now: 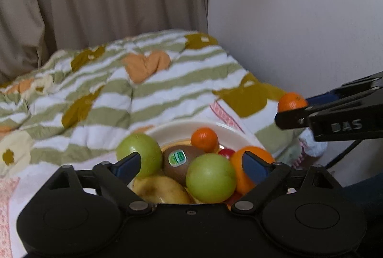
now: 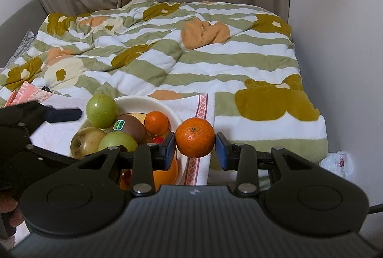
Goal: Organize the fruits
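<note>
A white bowl [image 2: 153,102] on a white towel holds two green apples [image 2: 101,110], a kiwi with a green sticker [image 2: 130,126], a yellowish pear [image 2: 87,140], a small mandarin [image 2: 156,122] and a large orange [image 1: 239,171]. My right gripper [image 2: 195,145] is shut on a mandarin [image 2: 195,137] and holds it in the air just right of the bowl; it shows in the left wrist view [image 1: 292,102] too. My left gripper [image 1: 191,165] is open and empty, just above the fruit in the bowl [image 1: 229,133].
The bowl's towel [image 2: 191,104] lies on a bed with a green-striped floral quilt [image 2: 191,61]. Curtains hang behind and a white wall stands at the right. A pink cloth [image 2: 26,95] lies at the left. A crumpled white bag [image 2: 340,161] lies on the floor at the right.
</note>
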A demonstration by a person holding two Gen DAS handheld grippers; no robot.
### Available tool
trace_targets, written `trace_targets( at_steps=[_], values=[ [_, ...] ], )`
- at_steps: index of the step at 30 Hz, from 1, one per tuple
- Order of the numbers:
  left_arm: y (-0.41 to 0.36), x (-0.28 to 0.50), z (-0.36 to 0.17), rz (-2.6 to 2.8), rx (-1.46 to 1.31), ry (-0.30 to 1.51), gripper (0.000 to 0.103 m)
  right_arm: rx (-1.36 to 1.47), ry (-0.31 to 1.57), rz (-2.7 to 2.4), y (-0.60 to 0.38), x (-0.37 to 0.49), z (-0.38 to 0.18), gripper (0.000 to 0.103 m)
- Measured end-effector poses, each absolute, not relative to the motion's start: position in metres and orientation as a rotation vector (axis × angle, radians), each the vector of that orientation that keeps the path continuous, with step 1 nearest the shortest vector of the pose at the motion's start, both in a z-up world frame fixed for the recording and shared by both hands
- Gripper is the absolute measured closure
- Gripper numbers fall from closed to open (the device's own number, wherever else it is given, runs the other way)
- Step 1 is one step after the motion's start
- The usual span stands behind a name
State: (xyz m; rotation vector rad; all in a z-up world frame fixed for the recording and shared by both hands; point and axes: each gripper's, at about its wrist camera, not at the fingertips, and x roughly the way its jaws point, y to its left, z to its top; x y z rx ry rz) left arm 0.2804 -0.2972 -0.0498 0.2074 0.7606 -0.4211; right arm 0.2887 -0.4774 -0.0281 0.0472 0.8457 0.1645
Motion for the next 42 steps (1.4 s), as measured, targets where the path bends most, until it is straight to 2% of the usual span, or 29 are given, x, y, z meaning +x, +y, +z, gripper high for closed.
trace_targets(
  at_steps=[13,31,33,35,37,39,42],
  values=[
    [-0.23,0.27,-0.025,-0.289,0.052,0.768,0.009,0.021,0.84,0.289,-0.436,0.33,-0.029,0.052],
    [-0.159,0.214,-0.01,-0.021,-0.045,0.76,0.008,-0.064,0.82,0.411,-0.396,0.371,-0.074,0.051],
    [-0.156,0.206,-0.011,0.0,-0.054,0.756,0.008,-0.07,0.805,0.415,-0.397,0.37,-0.075,0.044],
    [-0.153,0.201,-0.011,0.008,-0.065,0.761,0.008,-0.073,0.803,0.409,-0.399,0.368,-0.073,0.029],
    [-0.15,0.194,-0.008,0.01,-0.076,0.761,0.008,-0.061,0.781,0.377,-0.403,0.363,-0.068,0.006],
    [-0.148,0.187,-0.005,0.01,-0.078,0.751,0.008,-0.038,0.747,0.354,-0.409,0.354,-0.059,0.0],
    [-0.14,0.176,0.002,0.01,-0.087,0.73,0.008,-0.017,0.73,0.327,-0.414,0.339,-0.043,0.0]
  ],
)
